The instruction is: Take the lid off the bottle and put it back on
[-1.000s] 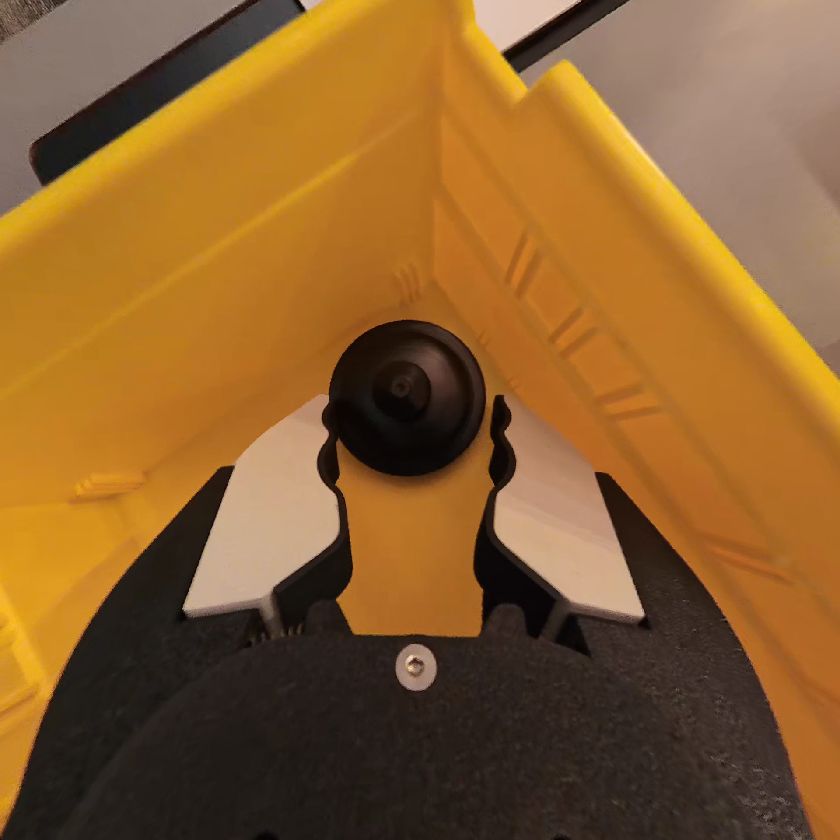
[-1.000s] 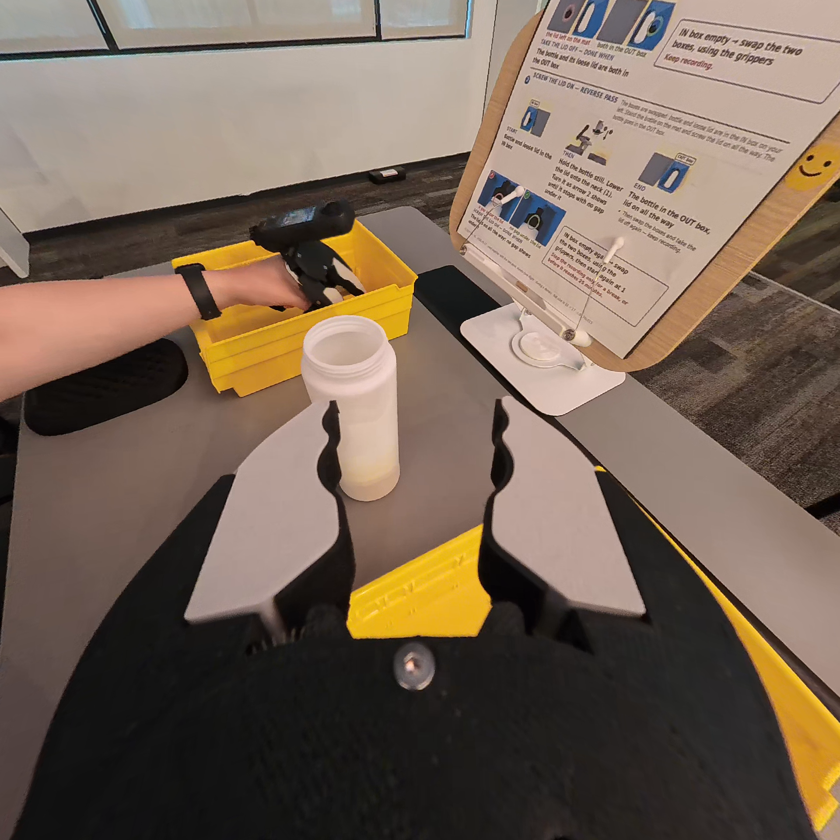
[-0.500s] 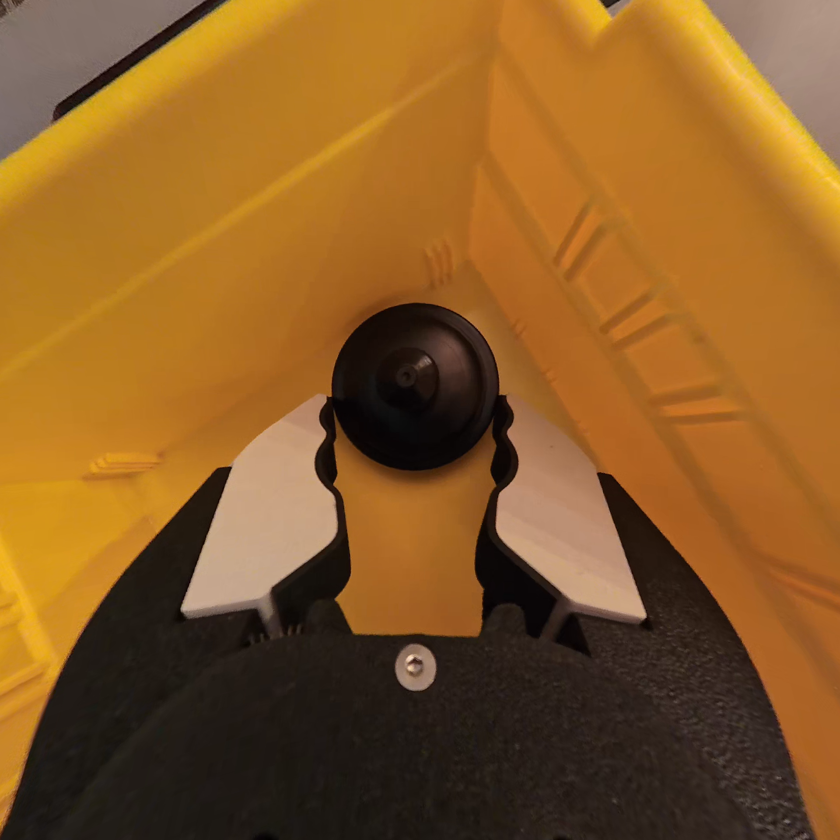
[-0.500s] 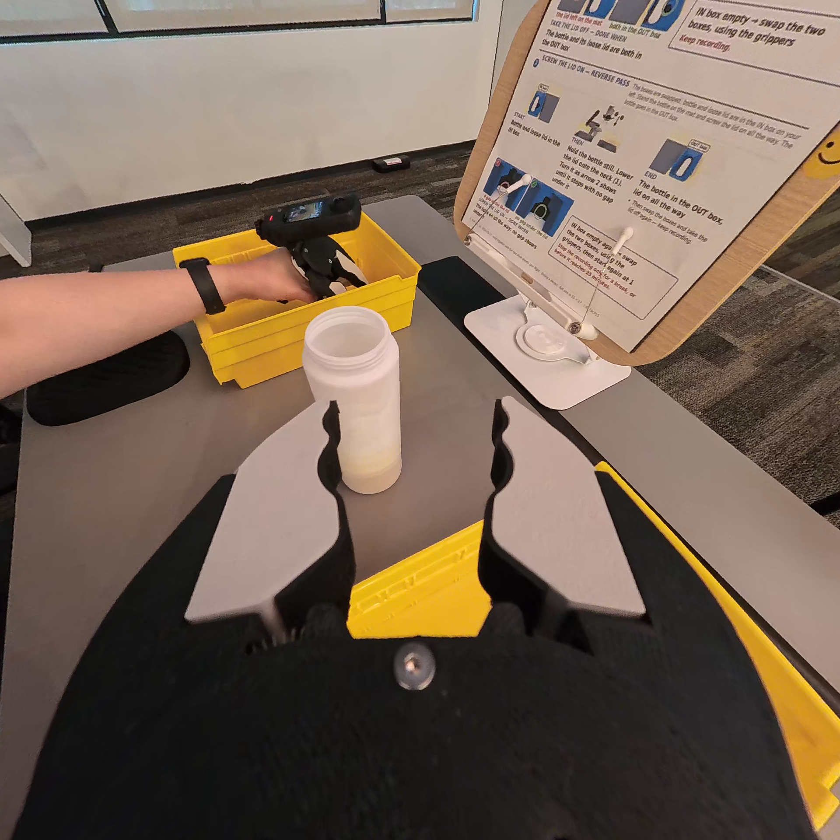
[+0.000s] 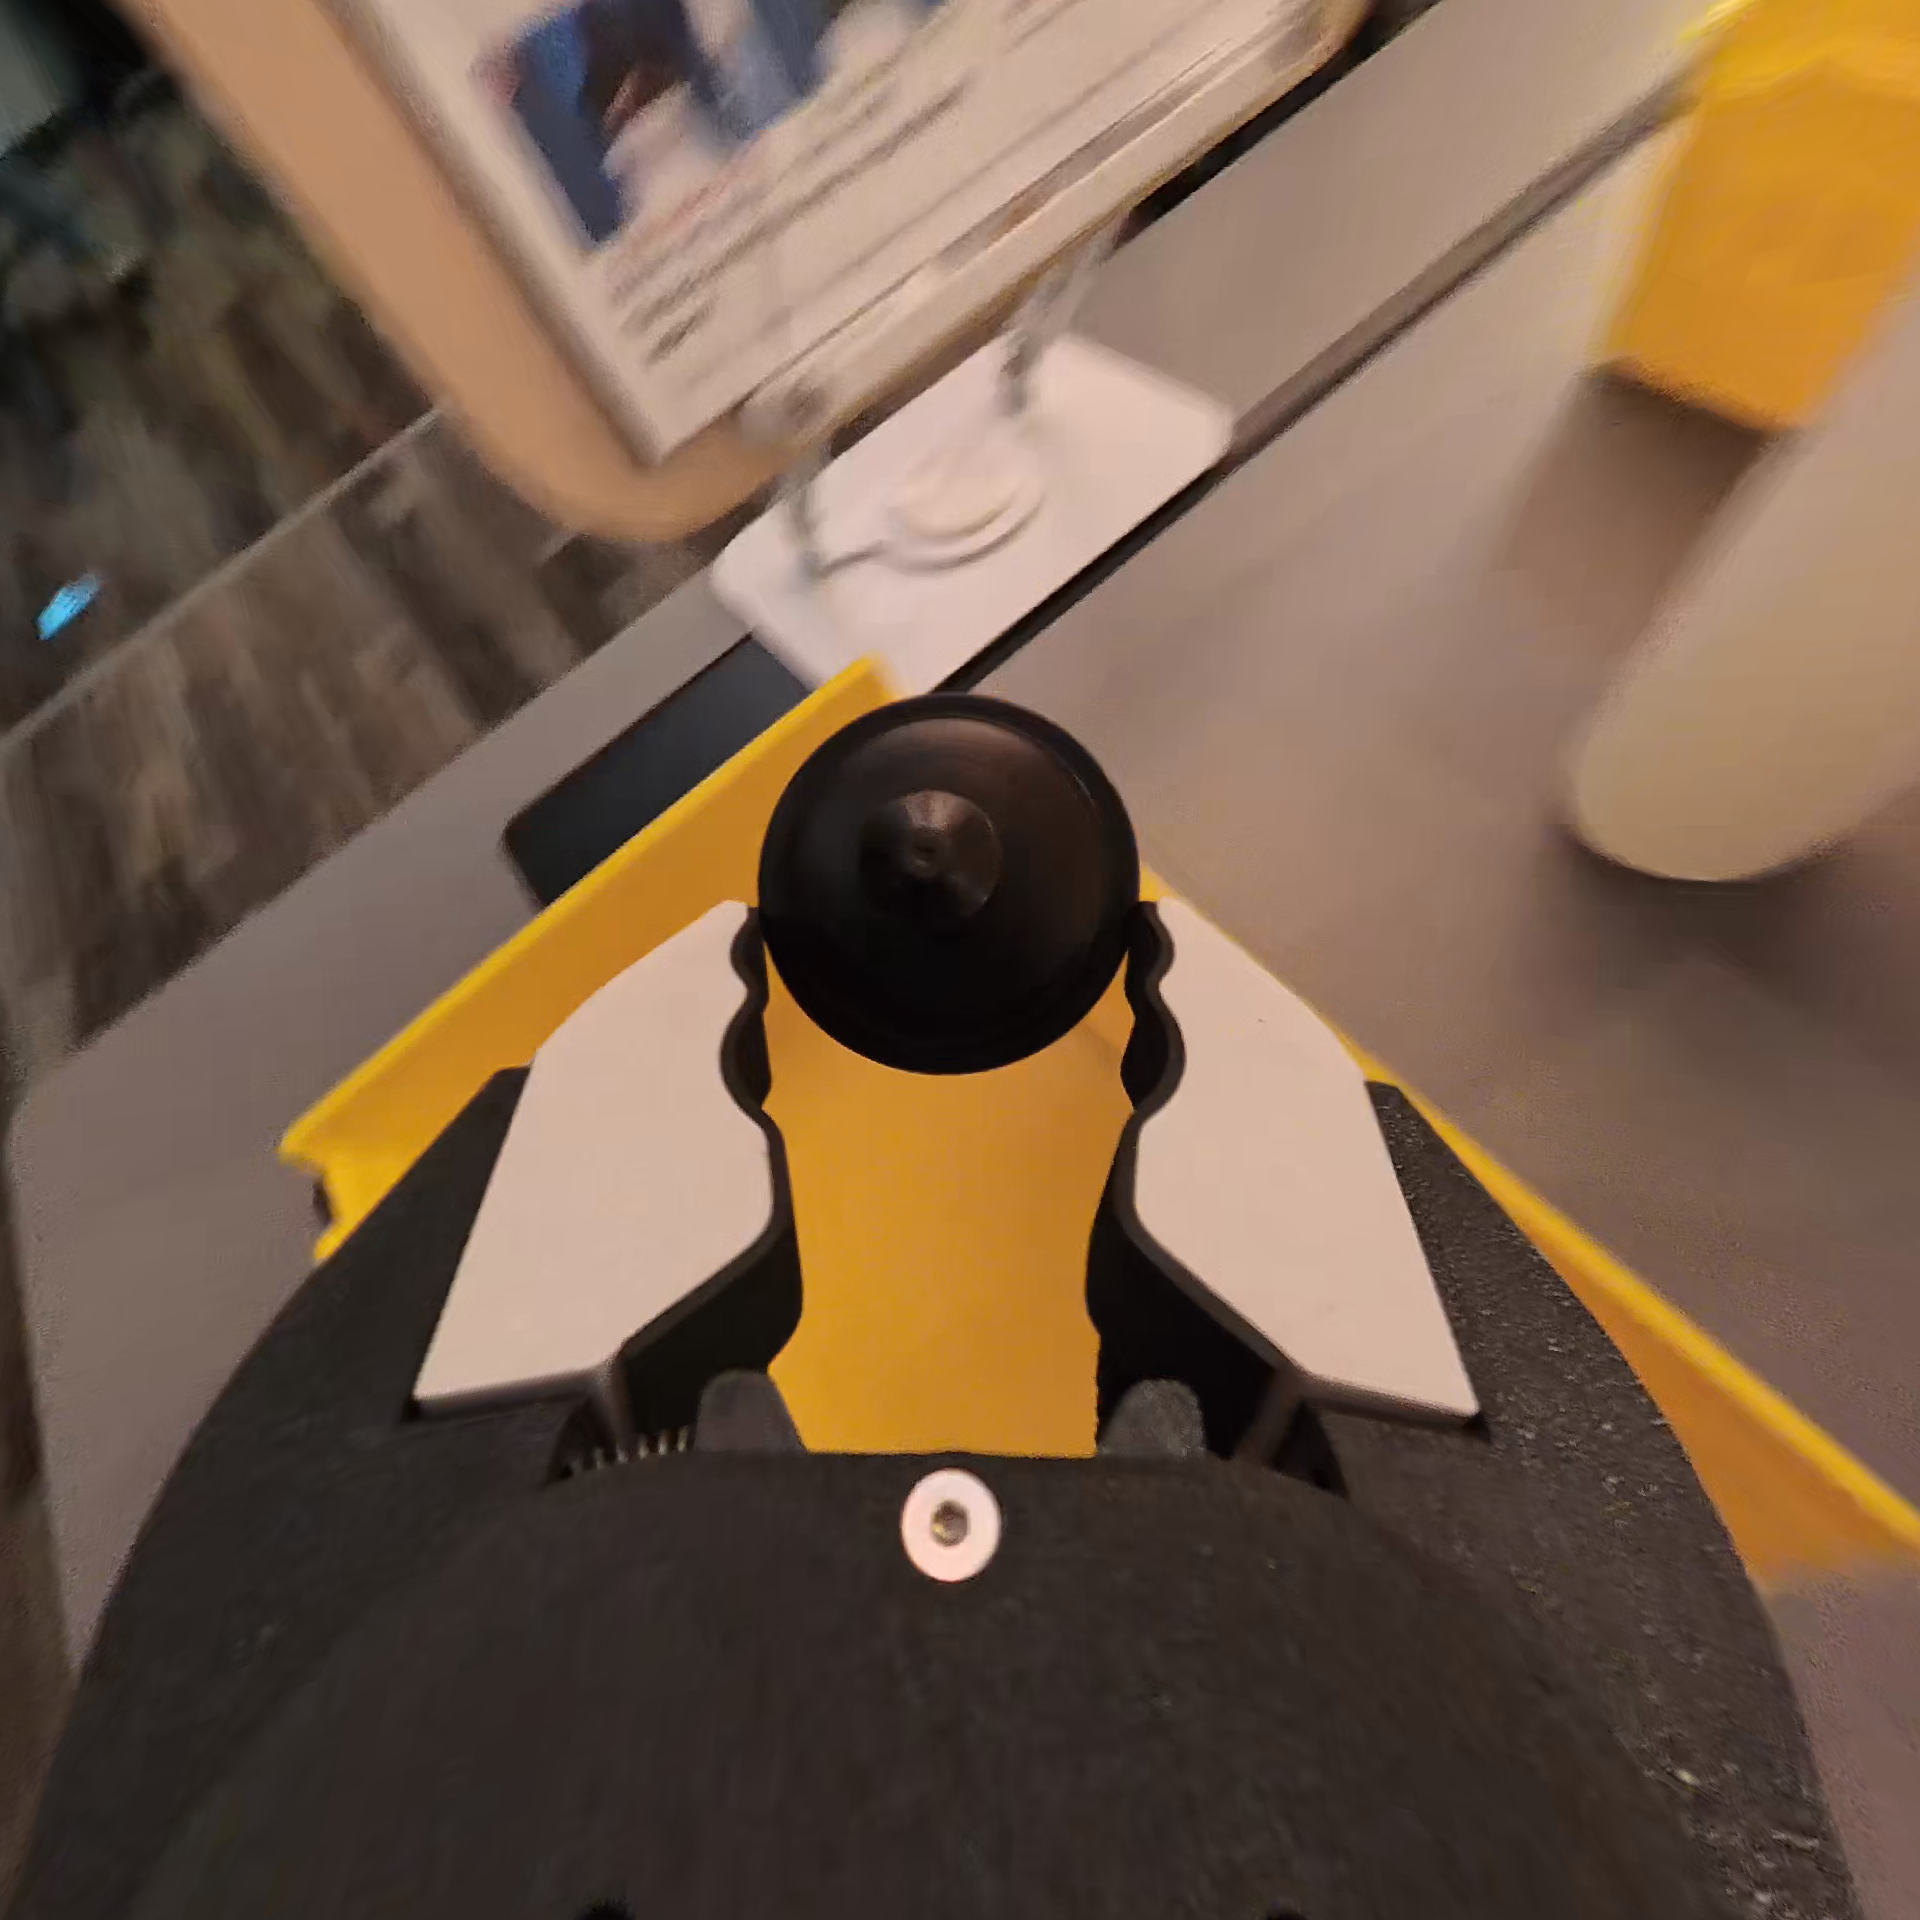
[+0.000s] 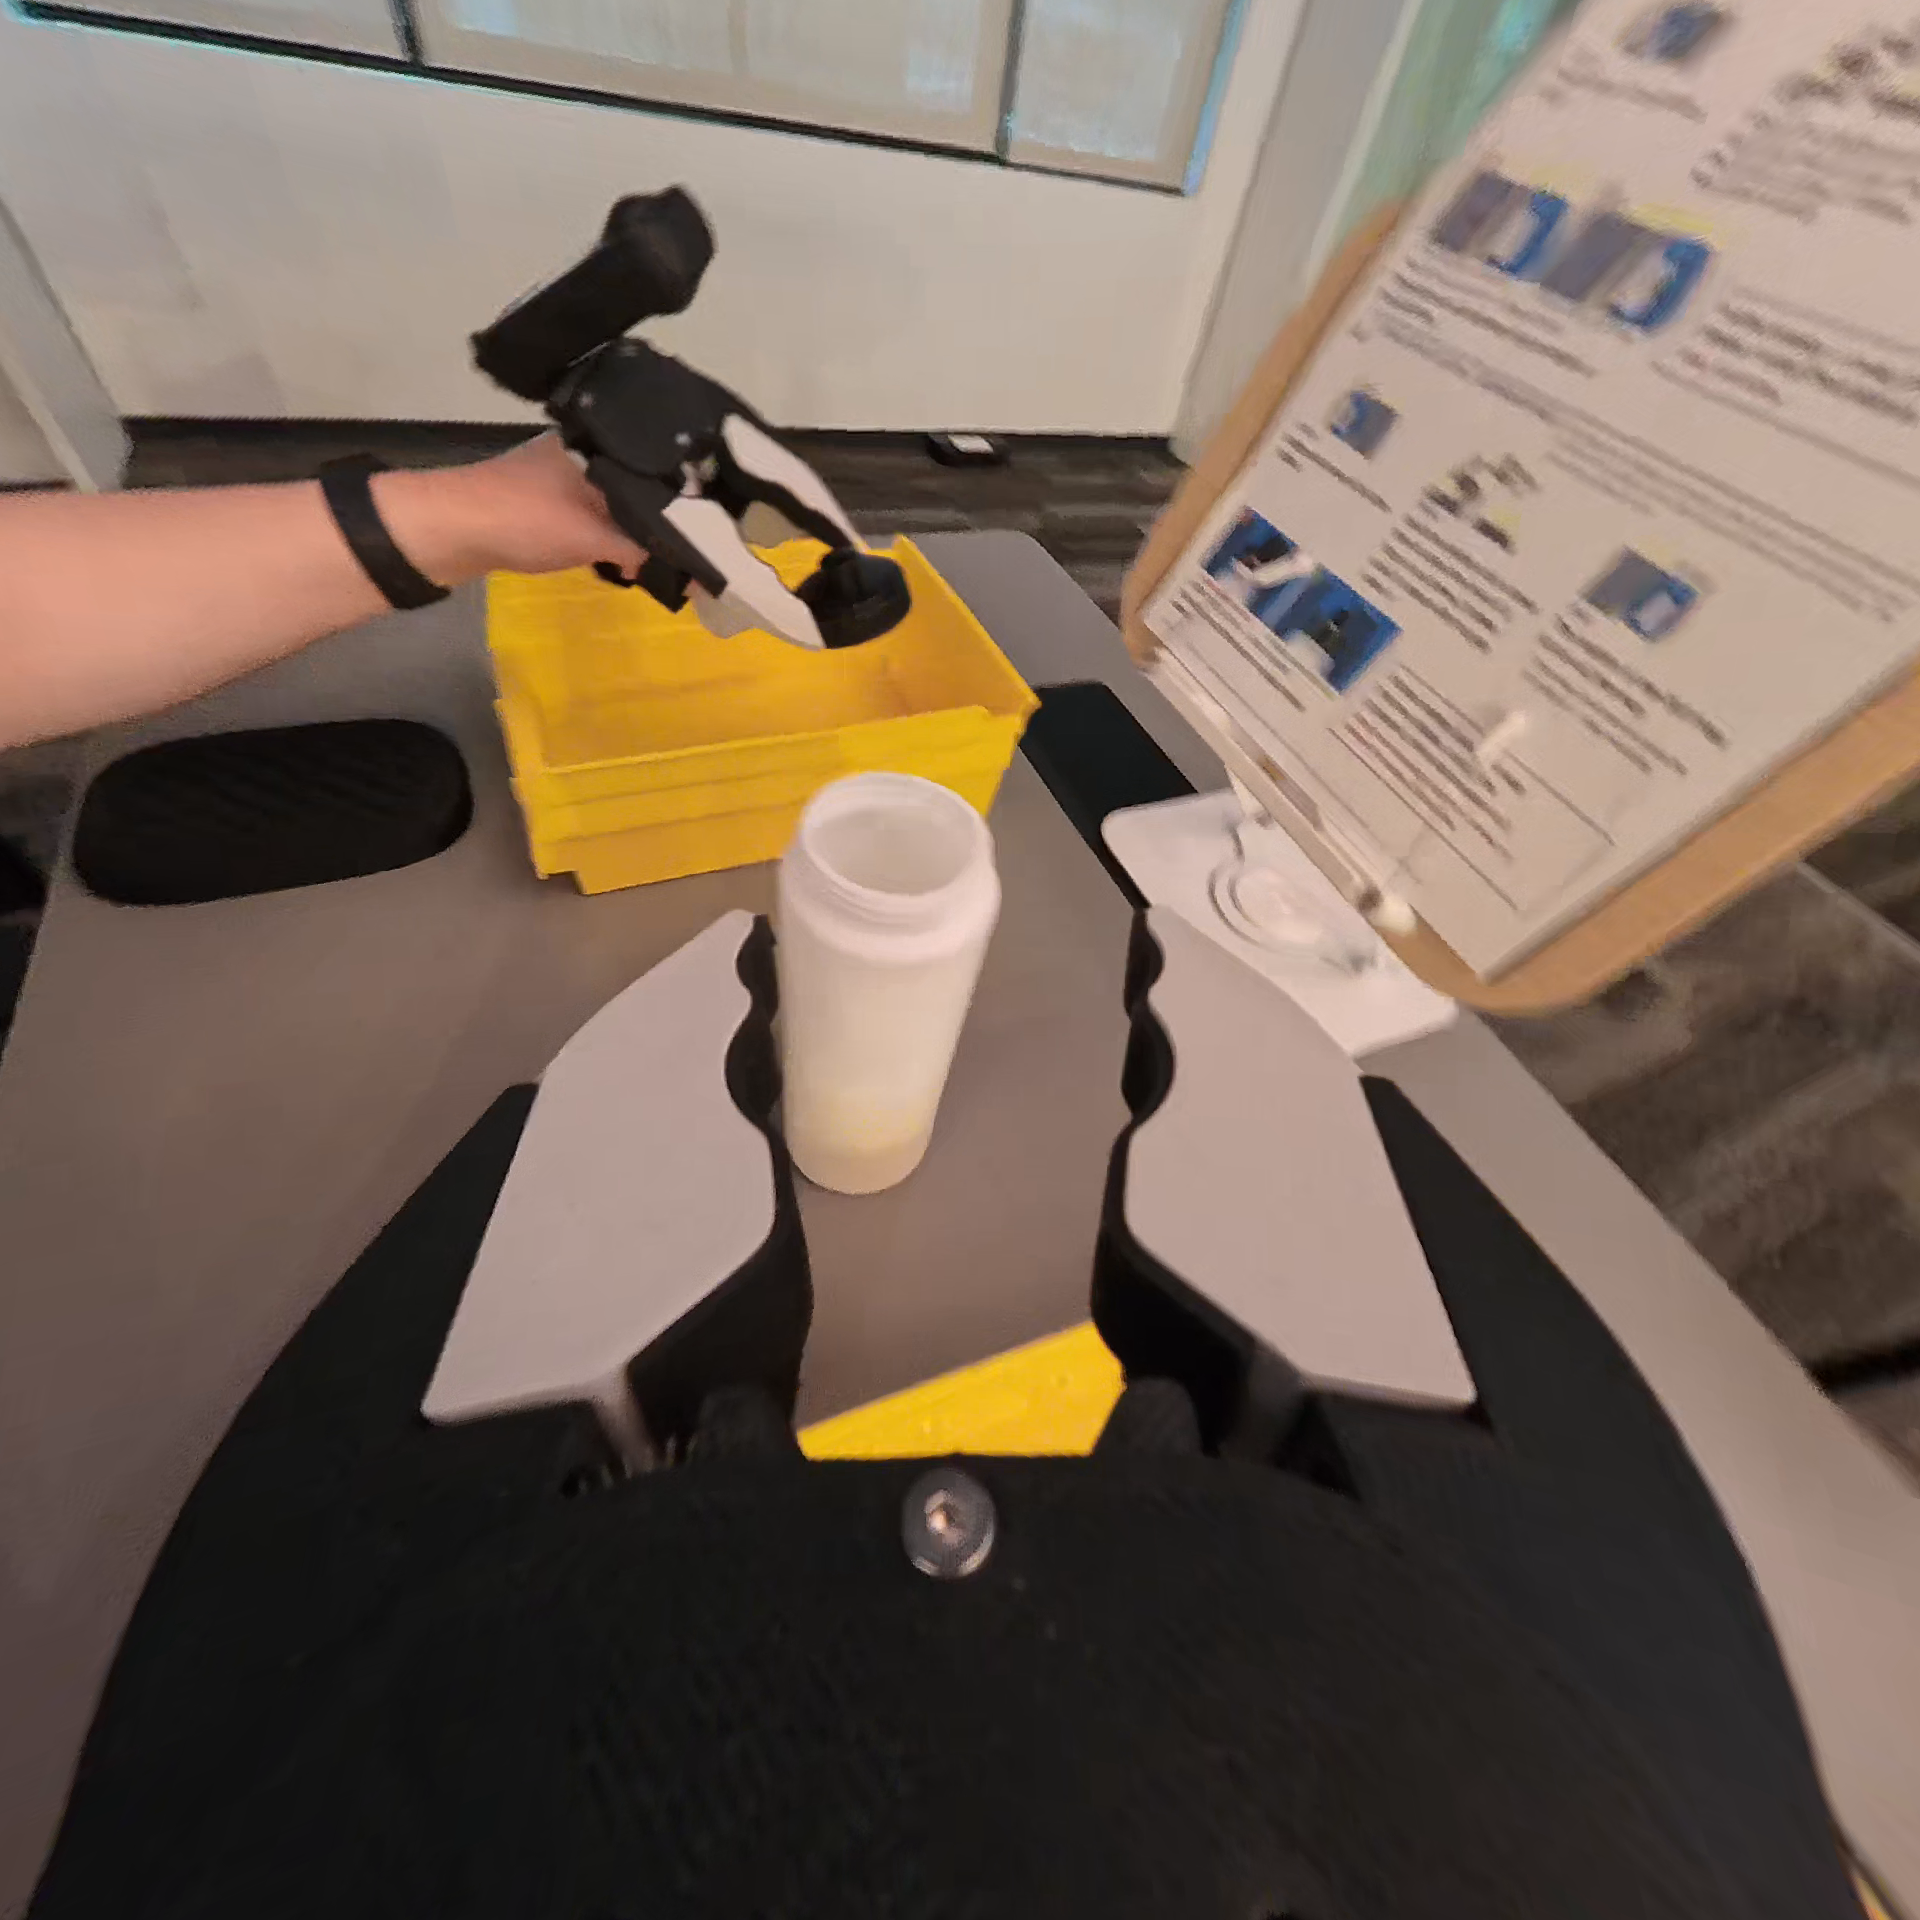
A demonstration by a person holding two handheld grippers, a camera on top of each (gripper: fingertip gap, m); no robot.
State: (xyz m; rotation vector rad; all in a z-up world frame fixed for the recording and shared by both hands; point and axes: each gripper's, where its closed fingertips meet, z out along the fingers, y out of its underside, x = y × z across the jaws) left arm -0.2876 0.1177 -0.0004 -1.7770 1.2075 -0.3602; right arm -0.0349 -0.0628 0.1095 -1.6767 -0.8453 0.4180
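Observation:
My left gripper (image 5: 945, 935) is shut on the round black lid (image 5: 945, 883) and holds it above the far yellow bin (image 5: 935, 1195). In the right wrist view the left gripper (image 6: 821, 613) hangs over that bin (image 6: 727, 748) with the lid (image 6: 857, 608) in its fingertips. The white bottle (image 6: 883, 977) stands upright and open-topped on the grey table (image 6: 260, 1091), in front of the bin. It shows blurred at the right of the left wrist view (image 5: 1745, 675). My right gripper (image 6: 945, 997) is open and empty, just short of the bottle, which lies near its left finger.
An instruction board on a white stand (image 6: 1278, 904) rises at the right. A black pad (image 6: 270, 805) lies left of the bin, and another black pad (image 6: 1101, 748) lies right of it. A second yellow bin (image 6: 966, 1397) sits under my right gripper. A person's arm (image 6: 208, 582) reaches in from the left.
My left gripper closed on the lid inside the bin and lifted it out, up above the bin rim. My right gripper moved closer to the bottle.

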